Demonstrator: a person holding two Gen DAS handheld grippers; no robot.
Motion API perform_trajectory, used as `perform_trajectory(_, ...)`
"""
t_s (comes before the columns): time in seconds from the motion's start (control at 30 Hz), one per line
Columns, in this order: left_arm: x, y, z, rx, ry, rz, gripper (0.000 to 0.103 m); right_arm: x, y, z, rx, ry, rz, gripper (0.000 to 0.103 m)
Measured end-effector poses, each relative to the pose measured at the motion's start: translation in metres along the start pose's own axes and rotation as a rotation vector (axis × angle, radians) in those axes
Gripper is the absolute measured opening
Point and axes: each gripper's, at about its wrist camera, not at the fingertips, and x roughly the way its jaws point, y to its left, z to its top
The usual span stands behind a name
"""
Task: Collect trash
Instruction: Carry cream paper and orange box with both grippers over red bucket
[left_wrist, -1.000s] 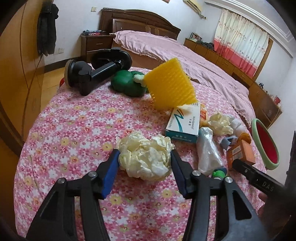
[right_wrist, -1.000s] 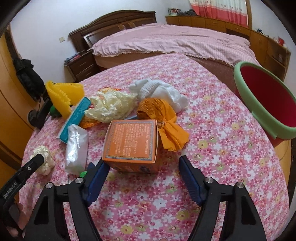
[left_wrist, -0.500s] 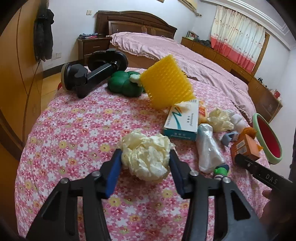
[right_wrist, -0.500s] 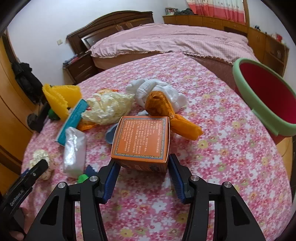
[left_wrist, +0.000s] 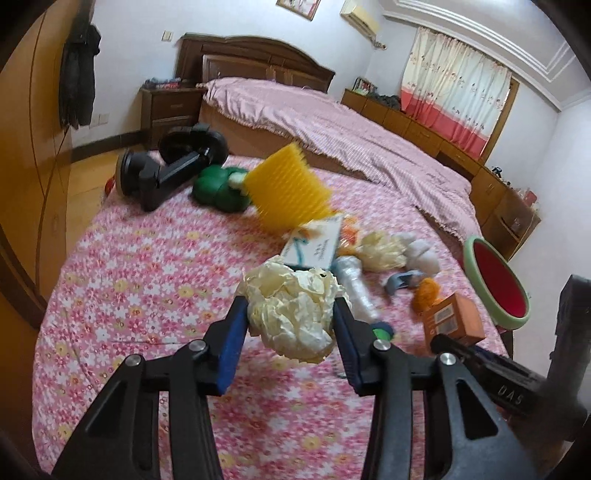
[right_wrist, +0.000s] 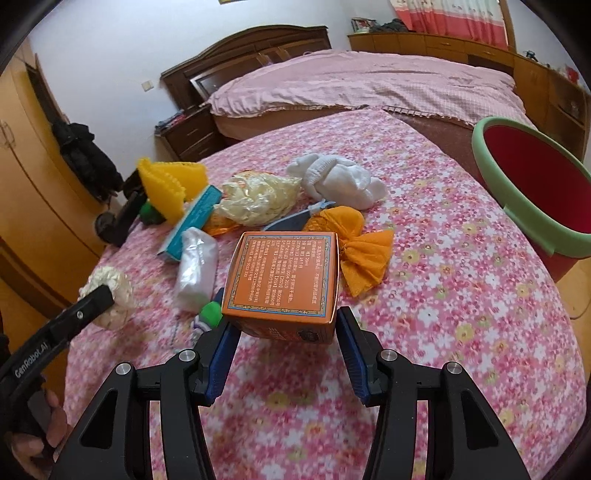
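Two close wrist views, shared tabletop (left_wrist: 147, 295).

home bedroom | bed (left_wrist: 332, 129) | nightstand (left_wrist: 166, 107) | curtains (left_wrist: 454, 92)

The crumpled paper ball (left_wrist: 291, 314) sits between the left hand-held gripper (left_wrist: 290, 328) fingers, above the bench (left_wrist: 147, 277). The box (right_wrist: 286, 280) sits between the right hand-held gripper (right_wrist: 286, 339) fingers. The bin (right_wrist: 535, 184) stands beyond the bench's right edge, the bed (right_wrist: 351, 81) behind.

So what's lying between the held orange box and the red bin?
Right wrist view: the orange box and red bin have only an orange mesh bundle and bare floral cloth between.
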Motion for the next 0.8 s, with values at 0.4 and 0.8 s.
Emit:
perform_trajectory(0.4, -0.020, -0.061, 0.015, 0.078, -0.016, -0.138, 0.047, -0.052, -0.018, -0.002, -0.003, -0.084, 0.013, 0.054)
perform_trajectory(0.8, 0.005, -0.143, 0.025, 0.186, 0.028, -0.195, 0.047, -0.084, -0.077, 0.017, 0.068, -0.155, -0.036, 0.054)
